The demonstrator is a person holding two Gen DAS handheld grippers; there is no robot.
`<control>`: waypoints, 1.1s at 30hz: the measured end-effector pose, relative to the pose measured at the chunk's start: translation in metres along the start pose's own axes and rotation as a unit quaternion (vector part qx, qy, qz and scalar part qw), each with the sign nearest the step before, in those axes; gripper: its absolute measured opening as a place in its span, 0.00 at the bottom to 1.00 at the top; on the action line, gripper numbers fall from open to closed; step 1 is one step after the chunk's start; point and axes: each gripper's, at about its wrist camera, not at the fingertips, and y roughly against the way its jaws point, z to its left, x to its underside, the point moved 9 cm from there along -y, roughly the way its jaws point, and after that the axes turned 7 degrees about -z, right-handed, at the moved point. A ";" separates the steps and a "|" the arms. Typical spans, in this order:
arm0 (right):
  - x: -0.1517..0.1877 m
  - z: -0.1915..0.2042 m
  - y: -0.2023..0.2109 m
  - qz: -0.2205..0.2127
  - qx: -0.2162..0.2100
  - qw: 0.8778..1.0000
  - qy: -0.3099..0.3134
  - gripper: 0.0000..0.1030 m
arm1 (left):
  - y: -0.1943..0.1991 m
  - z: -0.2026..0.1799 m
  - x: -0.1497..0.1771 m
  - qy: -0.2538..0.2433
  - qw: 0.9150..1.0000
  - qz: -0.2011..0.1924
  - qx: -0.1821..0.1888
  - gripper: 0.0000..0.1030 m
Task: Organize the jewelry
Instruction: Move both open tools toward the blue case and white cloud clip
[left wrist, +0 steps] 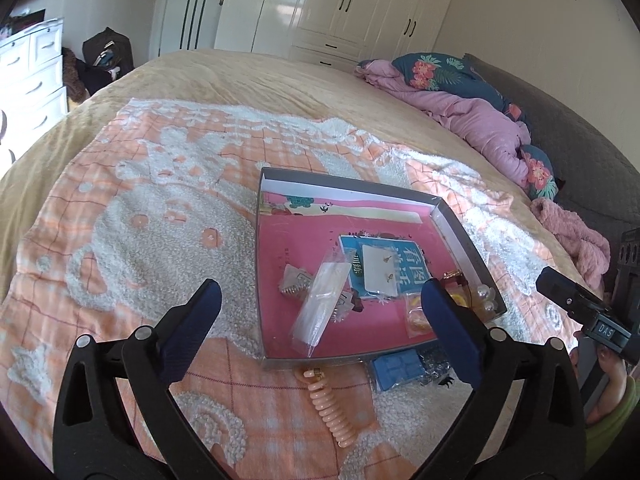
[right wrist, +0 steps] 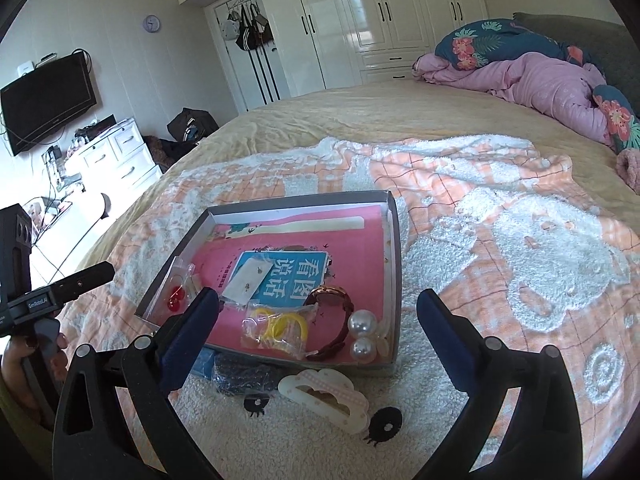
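The bed [right wrist: 320, 120] is soft and lumpy under the fuzzy peach and white blanket [left wrist: 140, 220], and I reckon that's the main risk: press down while picking something up and the blanket sags, so the shallow gray box [left wrist: 464, 236] could tip or slide and small stuff could roll around.

The box sits mid-blanket and already holds most of the jewelry: a card with two tiny earrings [left wrist: 381, 270] in the middle, a long clear packet [left wrist: 320, 304] on its left side, a bag of yellow hair ties [right wrist: 276, 326] and a dark red watch [right wrist: 334, 322] near the front, two pearl balls [right wrist: 363, 334] in the near right corner, and a small bag with red beads [right wrist: 176, 298] at the left wall.

What's left lies on the blanket just in front of the box: a peach spiral hair tie [left wrist: 330, 404], a blue block [left wrist: 394, 370], a dark glittery piece [right wrist: 244, 376] and a pale cloud-shaped hair clip [right wrist: 324, 398]. The clip looks slick, so a pinch on its edge might pop it out. The bags are thin and might slip too.

Both claws are spread wide with nothing in them and touching nothing. The left gripper [left wrist: 320, 320] hovers over the box's near left part; the right gripper [right wrist: 318, 320] hangs over the near edge.
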 end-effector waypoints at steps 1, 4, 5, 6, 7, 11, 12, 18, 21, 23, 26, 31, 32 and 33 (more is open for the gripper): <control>0.000 0.000 0.002 -0.001 0.000 1.000 0.001 0.96 | 0.002 -0.001 0.000 0.000 1.000 -0.001 0.000 0.91; -0.001 0.000 0.008 -0.005 0.001 1.000 0.005 0.96 | 0.007 -0.003 0.000 -0.001 1.000 -0.004 0.001 0.91; -0.001 0.000 0.010 -0.005 0.001 1.000 0.005 0.96 | 0.010 -0.004 -0.001 -0.001 1.000 -0.006 0.000 0.91; -0.001 0.000 0.013 -0.007 0.001 1.000 0.006 0.96 | 0.012 -0.005 -0.001 -0.002 1.000 -0.007 0.000 0.91; -0.001 -0.001 0.015 -0.008 0.001 1.000 0.007 0.96 | 0.014 -0.006 -0.002 -0.002 1.000 -0.008 0.001 0.91; 0.000 -0.004 0.023 -0.010 0.002 1.000 0.010 0.96 | 0.023 -0.010 -0.004 -0.004 1.000 -0.016 0.001 0.91; 0.001 -0.004 0.025 -0.010 0.002 1.000 0.010 0.96 | 0.026 -0.011 -0.004 -0.004 1.000 -0.018 0.001 0.91; 0.006 -0.003 0.037 -0.014 -0.002 1.000 0.020 0.96 | 0.038 -0.022 -0.004 -0.012 1.000 -0.026 0.004 0.91; 0.009 -0.001 0.044 -0.015 -0.004 0.999 0.028 0.96 | 0.043 -0.030 0.001 -0.015 1.000 -0.026 0.009 0.91; 0.011 -0.001 0.047 -0.015 -0.006 0.999 0.031 0.96 | 0.044 -0.037 0.007 -0.023 0.999 -0.021 0.012 0.91; 0.017 0.000 0.052 -0.012 -0.007 0.999 0.036 0.96 | 0.044 -0.045 0.015 -0.034 0.999 -0.014 0.014 0.91; 0.027 -0.002 0.055 -0.002 -0.005 0.999 0.043 0.96 | 0.042 -0.052 0.026 -0.041 0.999 -0.002 0.015 0.91; 0.030 -0.002 0.055 0.001 -0.007 0.999 0.044 0.96 | 0.042 -0.052 0.028 -0.042 0.999 0.000 0.014 0.91; 0.032 -0.002 0.055 0.003 -0.007 0.999 0.045 0.96 | 0.042 -0.053 0.031 -0.043 0.999 0.002 0.014 0.91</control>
